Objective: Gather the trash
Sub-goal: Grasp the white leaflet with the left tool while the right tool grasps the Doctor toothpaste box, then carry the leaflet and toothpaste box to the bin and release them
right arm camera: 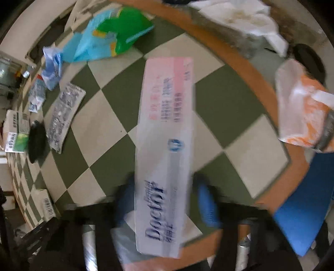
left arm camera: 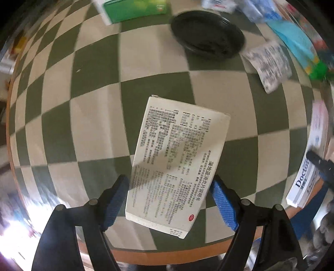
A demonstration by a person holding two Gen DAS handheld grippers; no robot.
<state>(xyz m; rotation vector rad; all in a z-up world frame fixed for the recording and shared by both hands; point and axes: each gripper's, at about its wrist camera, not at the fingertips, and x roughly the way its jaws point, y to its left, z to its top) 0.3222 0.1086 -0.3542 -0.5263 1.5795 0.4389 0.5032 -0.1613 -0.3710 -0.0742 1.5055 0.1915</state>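
Left gripper point(left arm camera: 170, 200) is over the near edge of the checkered tabletop point(left arm camera: 94, 100), blue pads point(left arm camera: 224, 205) spread apart on either side of a white medicine box point(left arm camera: 177, 164) printed with dense black text; the right pad sits just off the box's edge and the left pad looks to be touching or very close, so whether it is actually clamped I cannot tell. The box's near end reaches almost to the wooden rim point(left arm camera: 167, 253) of the table. Toward the far edge there's a black dish point(left arm camera: 207, 35), a green box point(left arm camera: 135, 8) cut off by the top of the frame, and a silvery blister pack point(left arm camera: 268, 64), smeared by motion. At the right edge a white "Doctor" toothpaste box point(left arm camera: 304, 179) shows only in part, with a dark finger of the right gripper point(left arm camera: 319, 164) on it. Over to the right wrist view, badly blurred: the right gripper point(right arm camera: 165, 204) has its blue pads point(right arm camera: 206, 206) set on both long sides of the toothpaste box point(right arm camera: 165, 150), narrow around it and seemingly holding it, the box running from the near corner of the table out over the checks. Its near end hides the fingers' inner faces. Beyond, a blue-and-green plastic bag point(right arm camera: 108, 35) lies near the far left, the blister pack point(right arm camera: 62, 112) beside it, crumpled white paper point(right arm camera: 246, 18) past the rim point(right arm camera: 240, 60), and an orange-and-white bag point(right arm camera: 302, 108) at the right, contents unreadable.
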